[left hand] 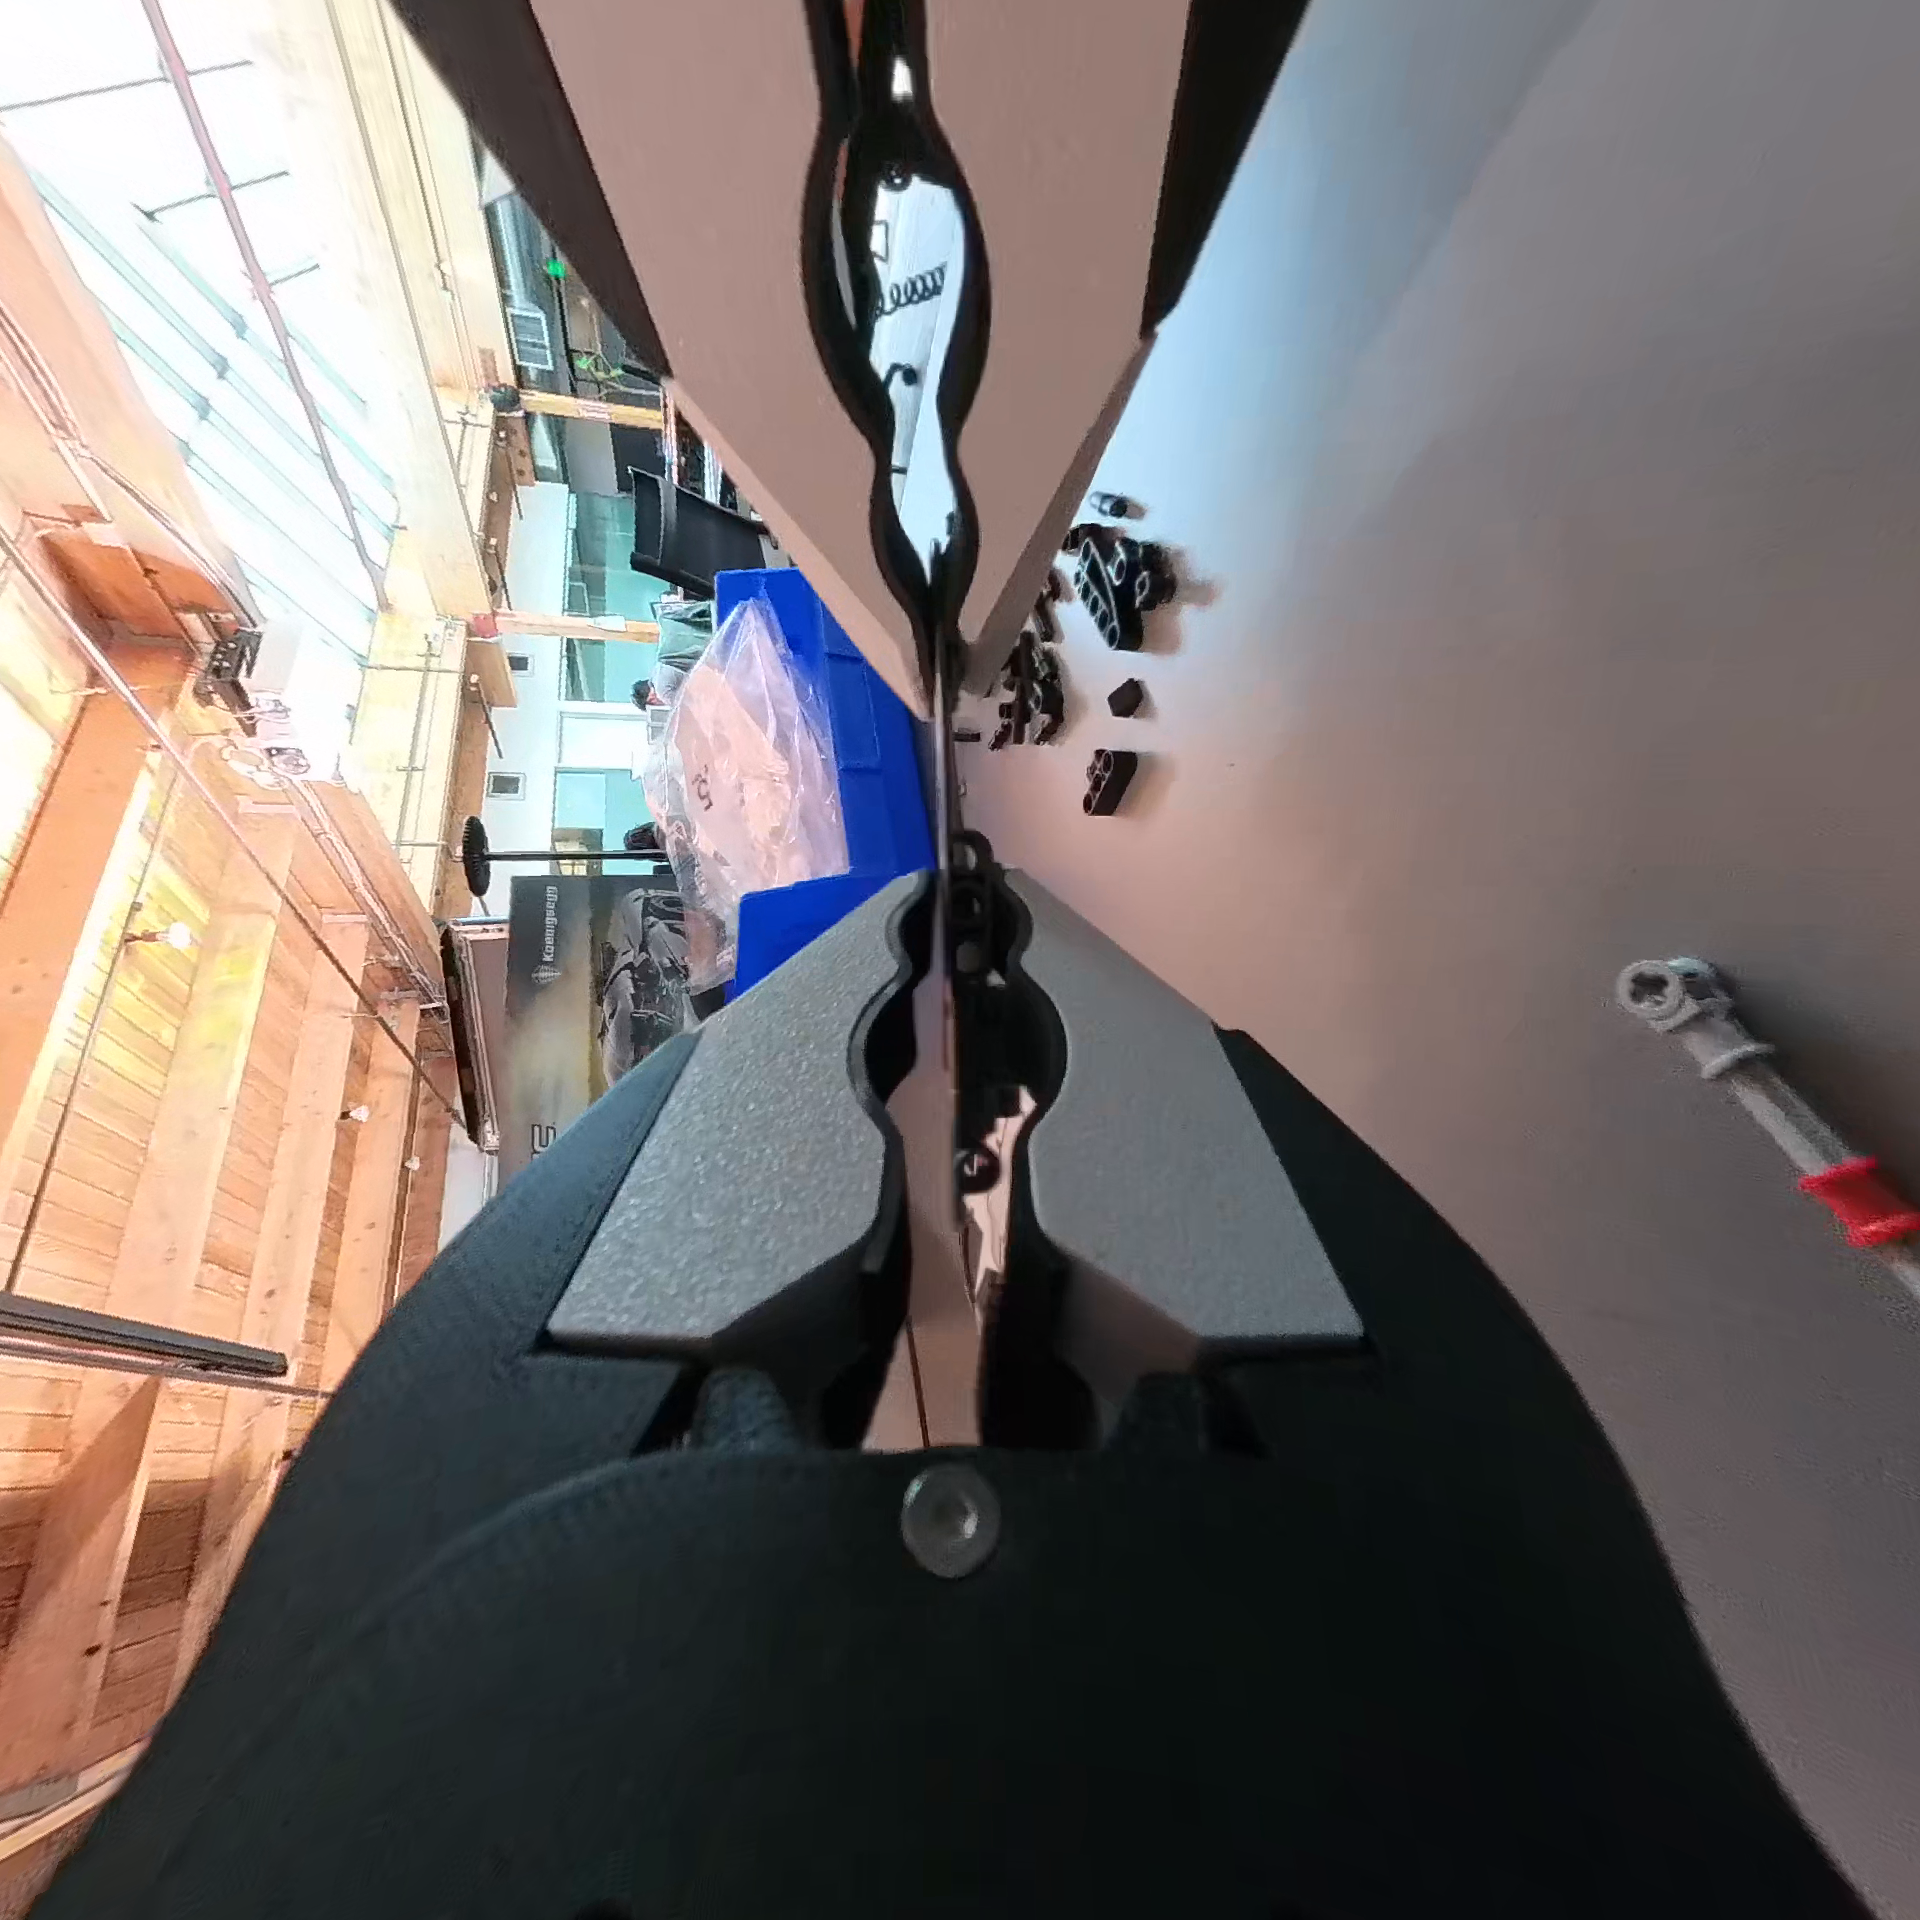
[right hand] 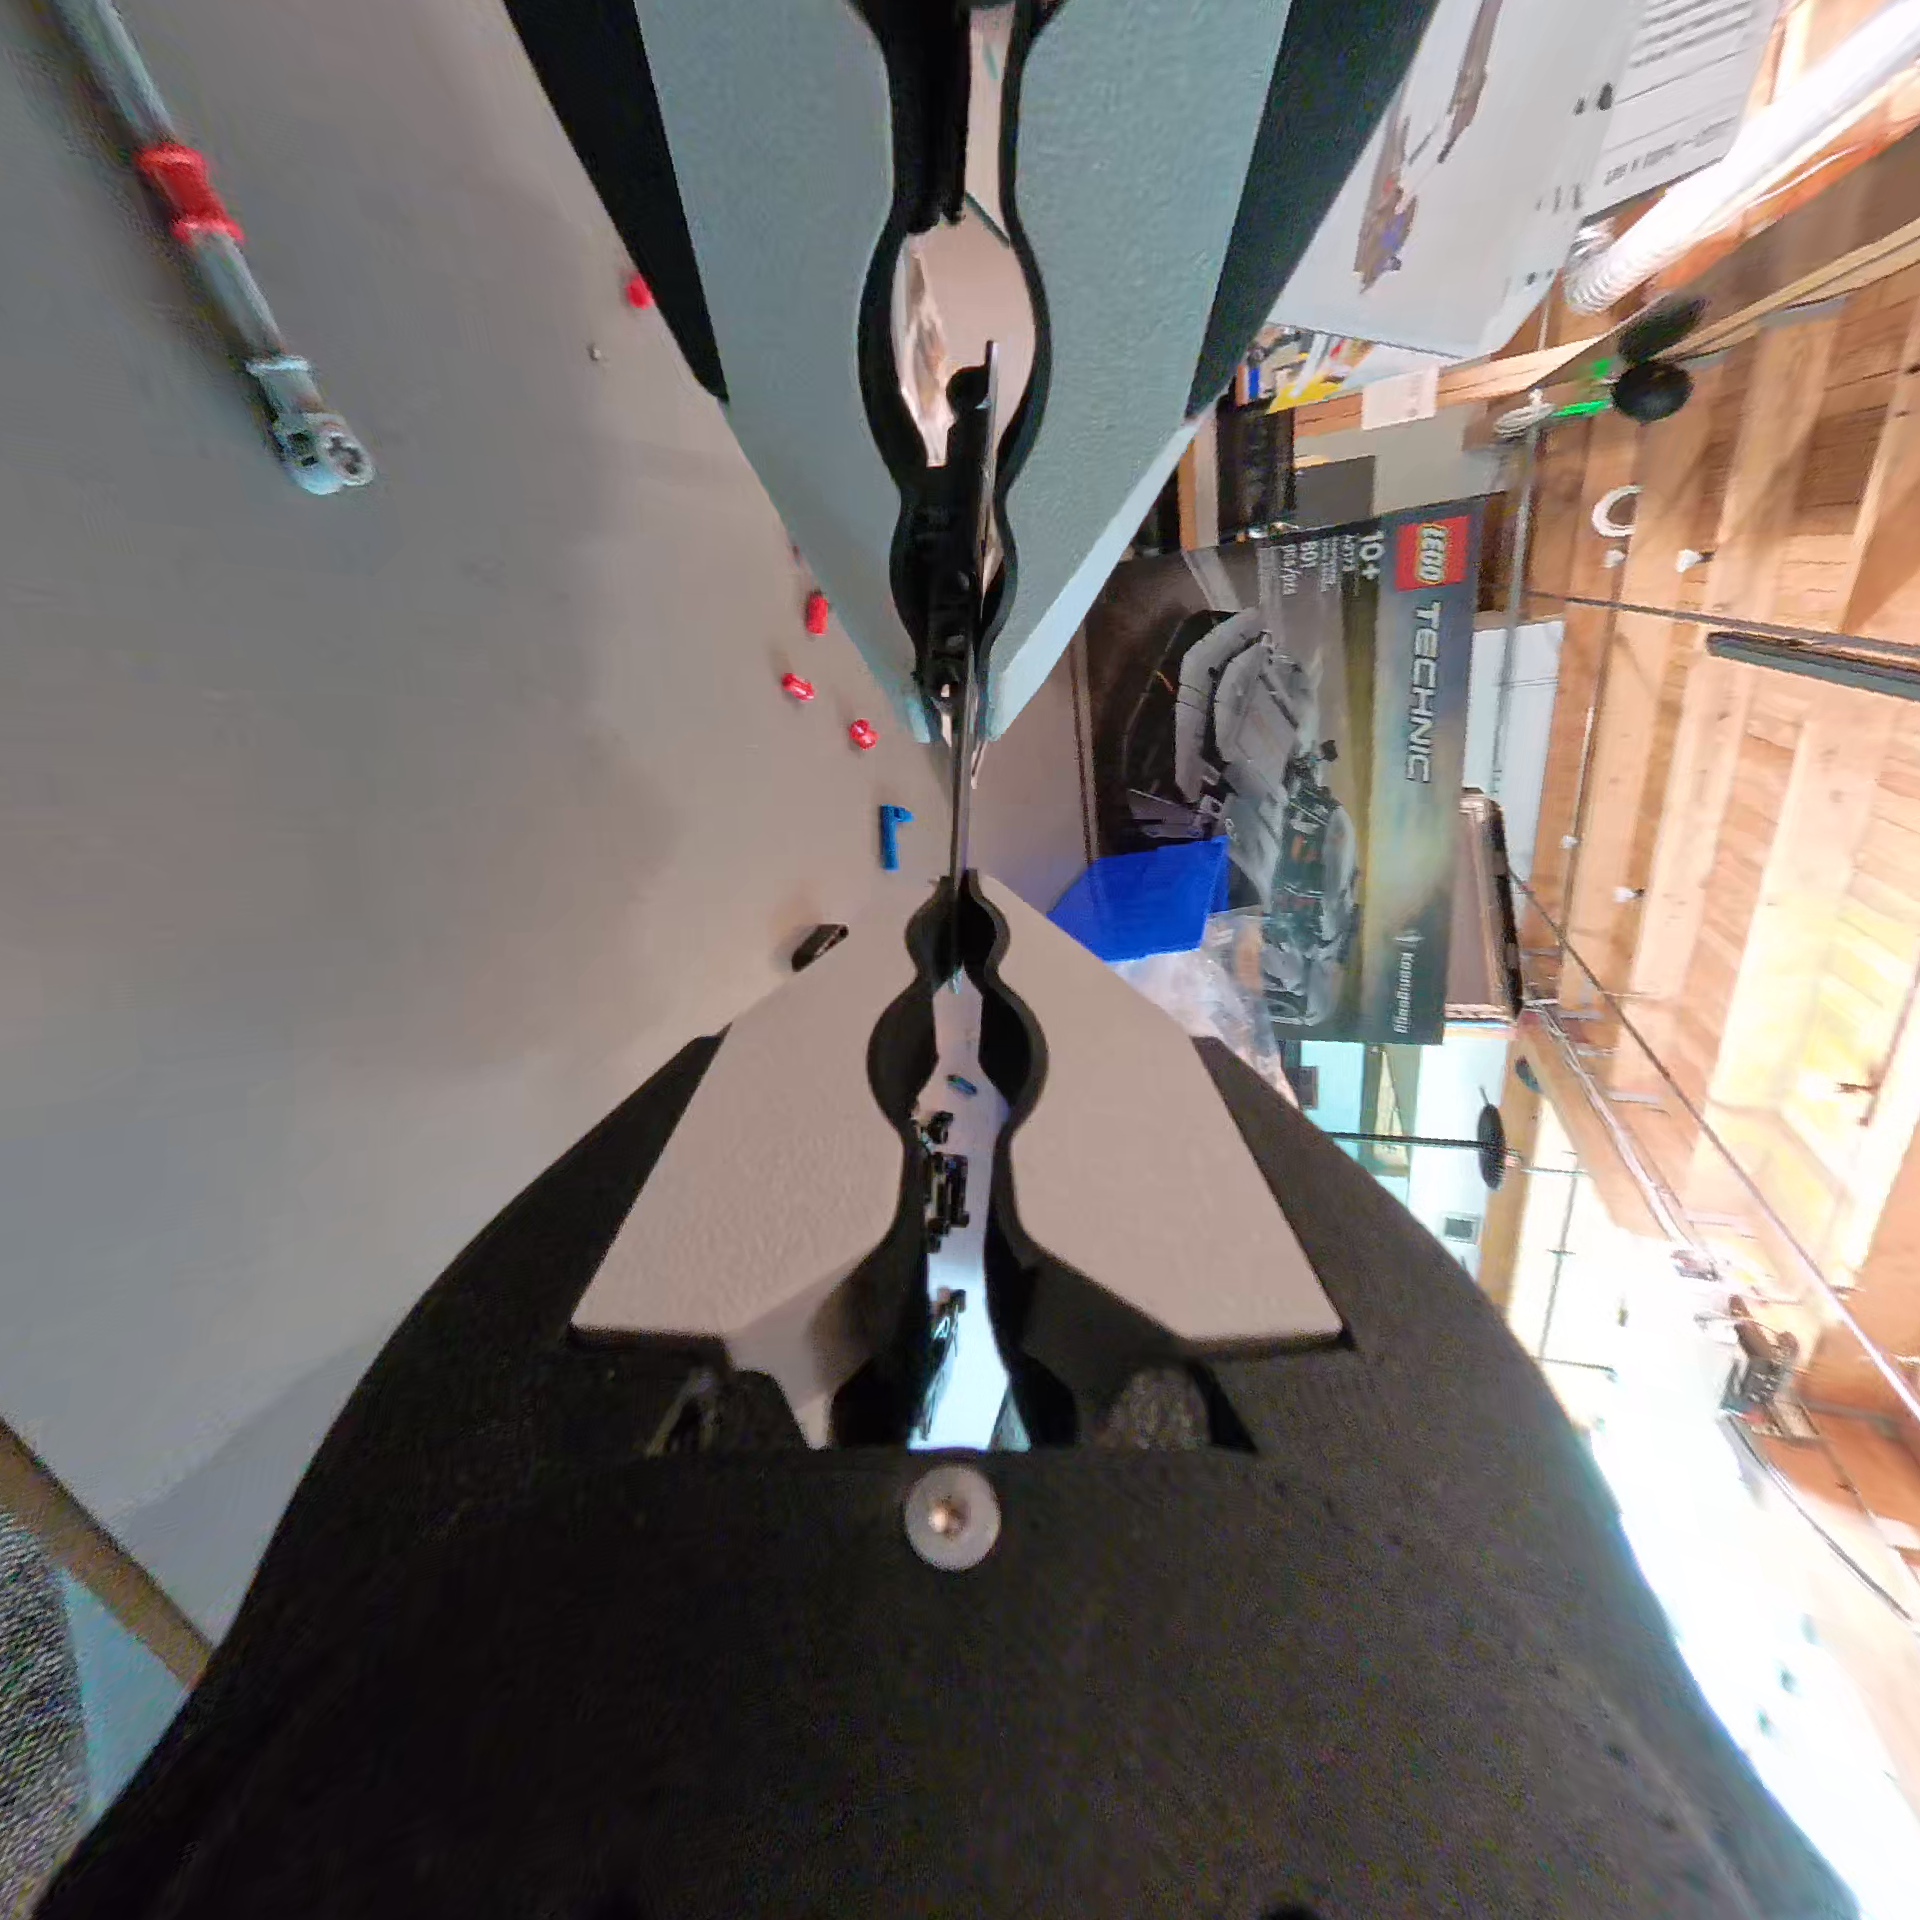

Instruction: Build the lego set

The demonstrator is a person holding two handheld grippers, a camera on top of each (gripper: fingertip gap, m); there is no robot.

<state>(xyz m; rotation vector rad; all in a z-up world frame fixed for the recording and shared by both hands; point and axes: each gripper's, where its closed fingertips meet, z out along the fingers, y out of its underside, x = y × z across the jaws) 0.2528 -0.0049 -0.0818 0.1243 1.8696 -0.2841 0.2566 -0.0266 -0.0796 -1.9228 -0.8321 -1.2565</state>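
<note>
Both views are rolled sideways. In the left wrist view the grey table (left hand: 1507,675) fills the right side; in the right wrist view the table (right hand: 364,883) fills the left. A grey axle with a red bush (left hand: 1766,1107) lies on it, right of my left gripper (left hand: 945,800) and left of my right gripper (right hand: 961,810), where the axle (right hand: 223,301) shows again. Both grippers have their jaws together at the tips. A small black shape sits in each slit; I cannot tell if it is held. Loose black pieces (left hand: 1117,582) lie ahead.
Small red pieces (right hand: 800,686), a blue piece (right hand: 891,834) and a black piece (right hand: 819,943) lie on the table. At the far edge stand a blue bin (left hand: 873,727) with a clear plastic bag (left hand: 748,758), and the set's box (right hand: 1351,790). The grippers are tip to tip, or close to it. The axle (right hand: 223,301) sits 11 centimetres or so from the ends of my left fingers. The left camera catches it too, in the left wrist view (left hand: 1808,1117).
</note>
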